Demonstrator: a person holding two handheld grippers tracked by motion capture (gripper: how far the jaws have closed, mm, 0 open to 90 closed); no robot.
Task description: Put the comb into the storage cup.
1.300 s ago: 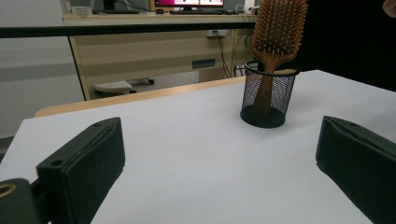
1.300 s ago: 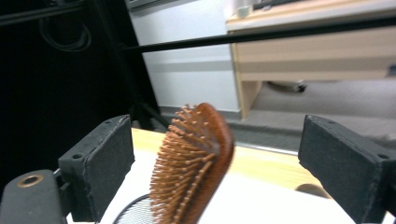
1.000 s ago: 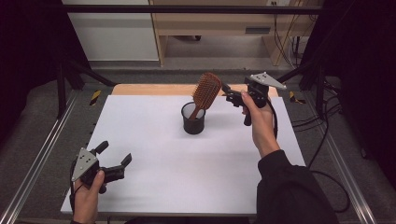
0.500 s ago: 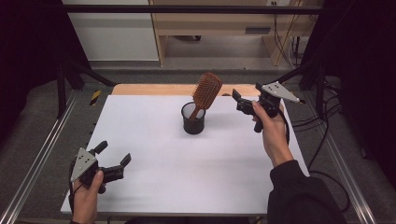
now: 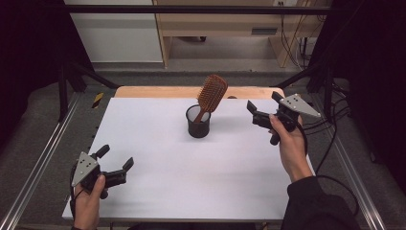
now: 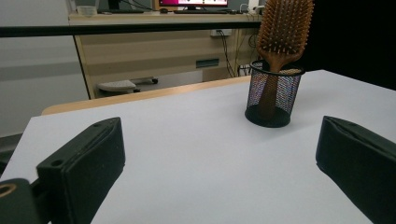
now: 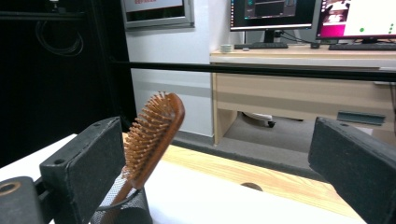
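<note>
A brown wooden hairbrush (image 5: 212, 92) stands handle-down in a black mesh cup (image 5: 198, 123) at the far middle of the white table (image 5: 191, 187), its head leaning right. My right gripper (image 5: 263, 101) is held above the table to the right of the brush, open, nothing between its jaws. In the right gripper view the hairbrush (image 7: 154, 133) and the cup (image 7: 122, 208) sit just inside the left jaw, farther off. My left gripper (image 5: 115, 157) rests open at the table's near left corner. The left gripper view looks across at the cup (image 6: 273, 95) and the hairbrush (image 6: 284, 28).
A wooden strip (image 5: 158, 91) runs along the table's far edge. Metal rails (image 5: 45, 158) flank both sides. Behind stands a desk (image 7: 299, 88) with monitors (image 7: 273, 14). Cables (image 5: 330, 143) trail off the right side.
My right gripper has drawn back from the brush head, moving right and toward me. The hairbrush stays leaning in the cup. The left gripper has not moved.
</note>
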